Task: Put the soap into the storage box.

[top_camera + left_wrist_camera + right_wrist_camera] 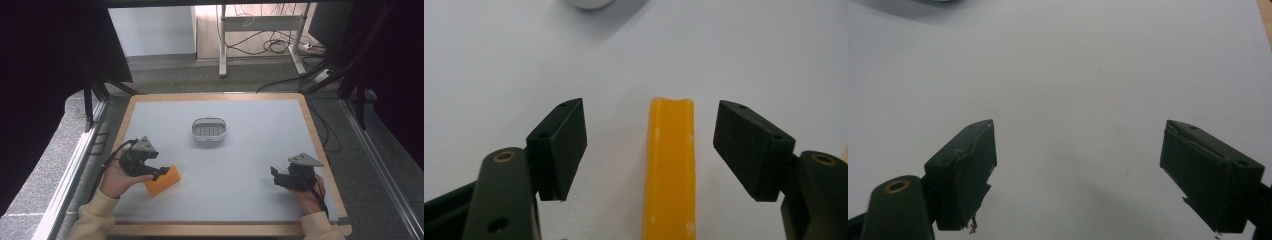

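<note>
The left hand-held gripper [651, 145] is sitting with its jaws spread wide around an orange block [670, 170], touching neither side of it. The block is lying on the grey tabletop [250, 165], near its left front. The right hand-held gripper [1078, 170] is hovering agape over bare tabletop, well apart from a small white basket [209, 129].

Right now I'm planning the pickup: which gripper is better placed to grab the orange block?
Left. The left gripper already straddles the orange block, jaws open on either side. The right gripper sits open at the table's far right, with bare surface before it.
</note>
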Available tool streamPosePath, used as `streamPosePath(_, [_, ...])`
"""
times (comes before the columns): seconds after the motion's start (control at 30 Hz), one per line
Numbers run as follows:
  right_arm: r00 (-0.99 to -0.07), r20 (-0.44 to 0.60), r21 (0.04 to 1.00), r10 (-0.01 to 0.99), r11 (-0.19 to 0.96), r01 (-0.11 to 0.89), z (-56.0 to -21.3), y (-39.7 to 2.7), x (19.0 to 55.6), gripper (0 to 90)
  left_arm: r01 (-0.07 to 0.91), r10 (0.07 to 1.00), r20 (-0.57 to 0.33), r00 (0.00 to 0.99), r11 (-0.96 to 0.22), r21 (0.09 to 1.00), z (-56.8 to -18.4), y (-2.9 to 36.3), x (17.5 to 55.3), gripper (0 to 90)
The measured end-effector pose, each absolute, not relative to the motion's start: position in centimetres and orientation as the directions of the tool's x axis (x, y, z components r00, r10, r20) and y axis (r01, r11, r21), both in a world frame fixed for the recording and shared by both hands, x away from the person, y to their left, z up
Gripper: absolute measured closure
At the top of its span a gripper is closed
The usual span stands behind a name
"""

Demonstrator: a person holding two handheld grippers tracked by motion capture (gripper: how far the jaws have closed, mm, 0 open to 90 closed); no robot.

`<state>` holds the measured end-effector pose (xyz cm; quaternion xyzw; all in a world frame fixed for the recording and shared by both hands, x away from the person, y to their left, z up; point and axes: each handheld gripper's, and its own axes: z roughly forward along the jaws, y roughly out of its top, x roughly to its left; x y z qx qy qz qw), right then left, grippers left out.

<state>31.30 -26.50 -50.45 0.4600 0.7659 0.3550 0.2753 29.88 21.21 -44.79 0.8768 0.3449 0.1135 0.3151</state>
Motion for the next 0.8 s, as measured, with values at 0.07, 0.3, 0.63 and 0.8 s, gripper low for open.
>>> streamPosePath(0.07, [-0.424,-0.096,0.797,0.9,0.325,0.51,-50.5,-26.5,31.3,15.3,0.535,0.672,-0.019,0.74,-0.572,0.621,-45.1,21.0,29.9,29.5])
streamPosePath(0.3, [-0.423,-0.098,0.795,0.901,0.326,0.511,-50.5,-26.5,31.3,15.3,0.541,0.659,-0.014,0.752,-0.604,0.585,-45.9,20.4,29.9,31.8])
streamPosePath(0.63, [-0.428,-0.105,0.793,0.898,0.336,0.509,-50.5,-26.5,31.3,15.3,0.562,0.66,-0.011,0.751,-0.631,0.535,-47.3,20.0,30.2,32.8])
streamPosePath(0.8, [-0.427,-0.109,0.791,0.898,0.338,0.509,-50.5,-26.5,31.3,15.2,0.57,0.655,-0.013,0.756,-0.647,0.507,-47.9,19.8,30.3,33.8])
